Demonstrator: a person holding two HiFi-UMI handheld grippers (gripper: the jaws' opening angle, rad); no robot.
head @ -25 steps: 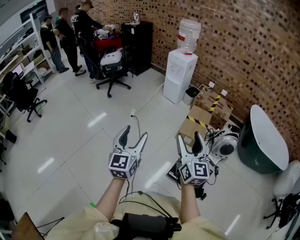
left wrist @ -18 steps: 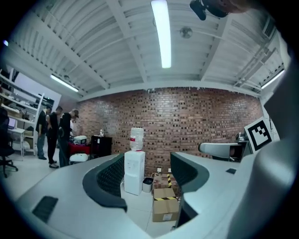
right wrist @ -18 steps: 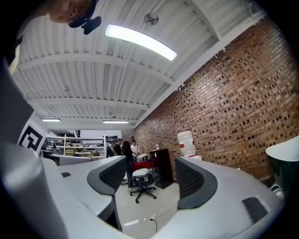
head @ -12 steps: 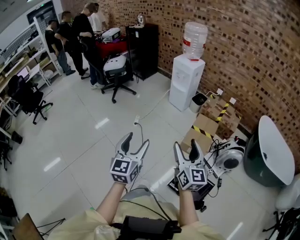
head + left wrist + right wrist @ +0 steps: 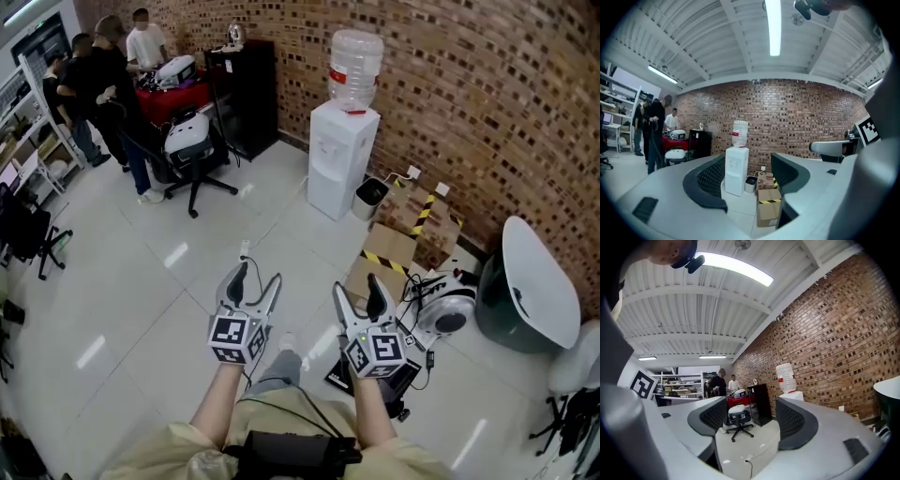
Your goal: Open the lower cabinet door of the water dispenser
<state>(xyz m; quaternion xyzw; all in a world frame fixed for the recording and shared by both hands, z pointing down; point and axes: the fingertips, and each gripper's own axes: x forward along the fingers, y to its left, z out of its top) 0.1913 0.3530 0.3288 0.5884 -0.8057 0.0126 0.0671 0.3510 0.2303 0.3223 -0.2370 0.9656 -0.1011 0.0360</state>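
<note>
The white water dispenser (image 5: 342, 159) stands against the brick wall with a clear bottle (image 5: 354, 56) on top; its lower cabinet door looks closed. Both grippers are held out over the white floor, well short of it. My left gripper (image 5: 256, 278) is open and empty. In the left gripper view the dispenser (image 5: 736, 171) shows far off between the open jaws of the left gripper (image 5: 746, 180). My right gripper (image 5: 358, 291) is open and empty too. In the right gripper view the right gripper (image 5: 750, 420) points at the office chair, with the bottle (image 5: 786, 378) above its right jaw.
A small bin (image 5: 368, 197) and cardboard boxes (image 5: 394, 248) sit right of the dispenser. A round grey device (image 5: 448, 305) with cables lies by my right gripper. An office chair (image 5: 192, 141), a black cabinet (image 5: 246, 94) and several people (image 5: 103, 75) are at the back left.
Both grippers and the head view have moved forward over the floor; the dispenser and boxes sit slightly nearer. Both pairs of jaws stayed open.
</note>
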